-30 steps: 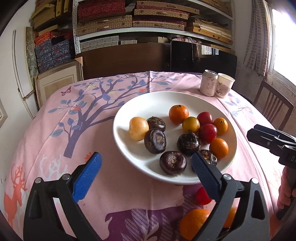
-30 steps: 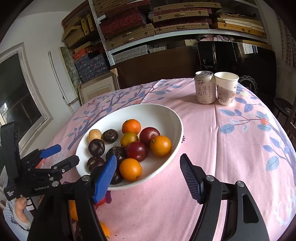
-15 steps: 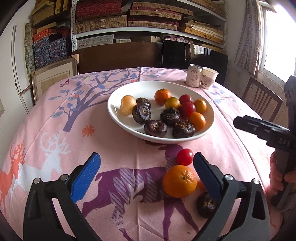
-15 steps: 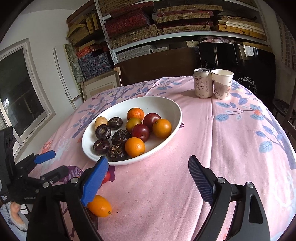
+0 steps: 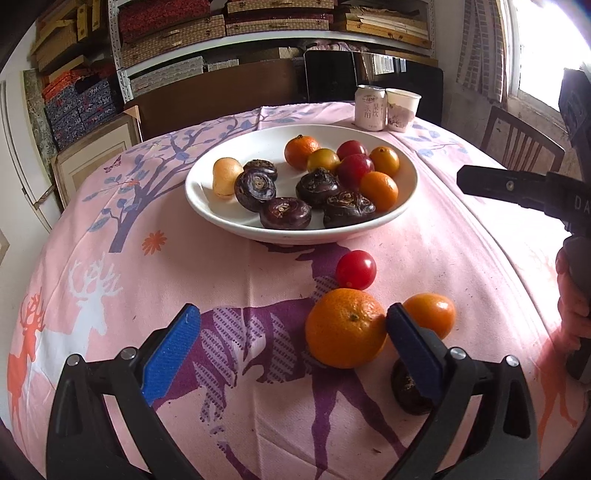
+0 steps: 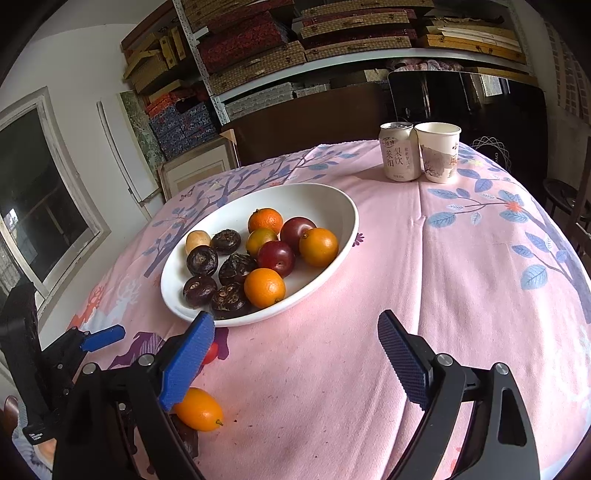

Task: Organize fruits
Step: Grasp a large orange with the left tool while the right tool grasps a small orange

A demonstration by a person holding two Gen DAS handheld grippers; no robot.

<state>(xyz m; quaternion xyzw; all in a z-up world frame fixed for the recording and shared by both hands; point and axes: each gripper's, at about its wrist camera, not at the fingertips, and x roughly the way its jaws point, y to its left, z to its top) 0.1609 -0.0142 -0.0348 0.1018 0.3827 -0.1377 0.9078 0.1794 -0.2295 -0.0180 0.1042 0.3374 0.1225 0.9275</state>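
The big orange [image 5: 345, 326], lying loose near the table's front edge below the white plate [image 5: 207, 199], is now being framed by the wide-spread left gripper [image 5: 291, 332], pulled back from the plate, while the right gripper [image 6: 295, 345], just opened, is being held empty.

Shelves [image 5: 280, 26] of stacked boxes; bright window [image 5: 546, 48]; wooden chair [image 5: 517, 140].

Bright daylight from the blown-out window [image 5: 546, 48] at upper right of the left wrist view — pure glare. Soft shadows under the glossy white ceramic bowl [image 5: 404, 173]. Strong fisheye bending, black vignetted corners — sharp centre, dimmer wall shelves [image 6: 332, 40].
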